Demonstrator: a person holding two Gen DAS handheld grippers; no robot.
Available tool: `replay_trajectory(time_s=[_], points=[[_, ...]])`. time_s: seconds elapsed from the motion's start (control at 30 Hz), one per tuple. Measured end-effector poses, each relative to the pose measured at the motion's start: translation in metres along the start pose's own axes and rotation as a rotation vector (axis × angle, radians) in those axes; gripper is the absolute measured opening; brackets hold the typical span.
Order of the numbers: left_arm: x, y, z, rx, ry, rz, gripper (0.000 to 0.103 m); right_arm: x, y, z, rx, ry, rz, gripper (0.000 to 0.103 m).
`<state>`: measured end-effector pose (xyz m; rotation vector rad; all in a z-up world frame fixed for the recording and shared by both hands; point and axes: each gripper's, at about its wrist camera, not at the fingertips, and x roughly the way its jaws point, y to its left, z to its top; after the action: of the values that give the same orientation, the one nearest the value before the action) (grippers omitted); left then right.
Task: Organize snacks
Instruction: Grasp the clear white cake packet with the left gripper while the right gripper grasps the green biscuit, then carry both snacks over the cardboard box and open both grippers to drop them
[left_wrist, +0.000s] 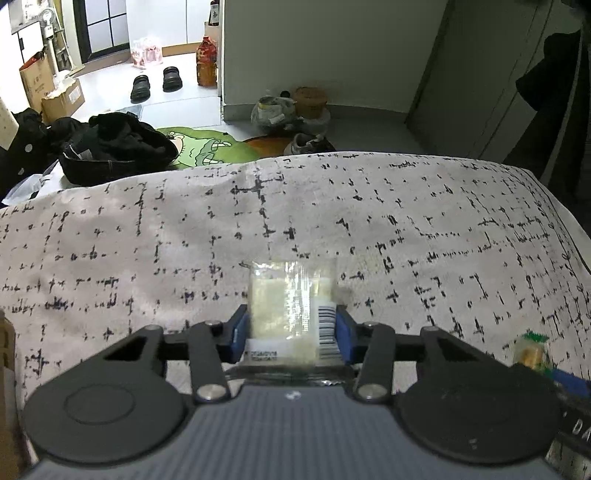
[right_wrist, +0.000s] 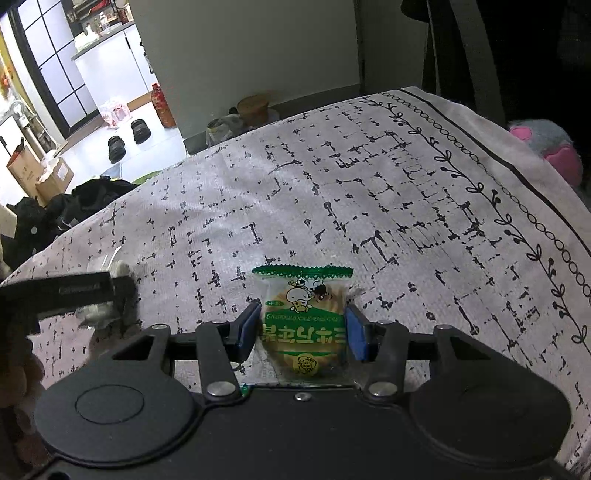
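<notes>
My left gripper (left_wrist: 291, 332) is shut on a clear packet of pale white snack (left_wrist: 291, 299) with a barcode, held just above the patterned cloth. My right gripper (right_wrist: 301, 332) is shut on a green packet with a cartoon and Korean lettering (right_wrist: 303, 317), also over the cloth. The green packet and the right gripper's blue pad show at the right edge of the left wrist view (left_wrist: 532, 350). The left gripper with its white packet shows at the left of the right wrist view (right_wrist: 74, 295).
A white cloth with black marks (left_wrist: 332, 214) covers the table; its bordered edge runs along the right (right_wrist: 498, 192). Beyond the far edge lie black clothes (left_wrist: 110, 147), a green rug, shoes and boxes on the floor. A pink plush toy (right_wrist: 554, 147) sits off the right edge.
</notes>
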<state>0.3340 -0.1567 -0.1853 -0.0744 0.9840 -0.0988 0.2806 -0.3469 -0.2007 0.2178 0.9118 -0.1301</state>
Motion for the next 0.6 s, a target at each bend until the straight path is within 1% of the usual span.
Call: replay_trajectory(time_s=[0.07, 0.17, 0.33, 0.5, 0.6], points=[[-0.005, 0.003, -0.003, -0.004, -0.006, -0.011, 0.046, -0.003, 0.002, 0.0, 0.006, -0.006, 0.007, 0.048], [-0.018, 0.005, -0.007, 0.018, -0.041, -0.013, 0.045, -0.008, 0.009, -0.001, 0.004, -0.014, 0.016, 0.048], [-0.04, 0.013, -0.009, 0.016, -0.075, -0.03, 0.045, -0.017, 0.023, 0.003, 0.012, -0.026, 0.044, 0.048], [-0.065, 0.024, -0.011, 0.028, -0.113, -0.035, 0.045, -0.026, 0.042, 0.008, -0.012, -0.048, 0.062, 0.048], [-0.079, 0.035, -0.013, 0.022, -0.133, -0.024, 0.045, -0.034, 0.055, 0.011, -0.035, -0.067, 0.081, 0.048]])
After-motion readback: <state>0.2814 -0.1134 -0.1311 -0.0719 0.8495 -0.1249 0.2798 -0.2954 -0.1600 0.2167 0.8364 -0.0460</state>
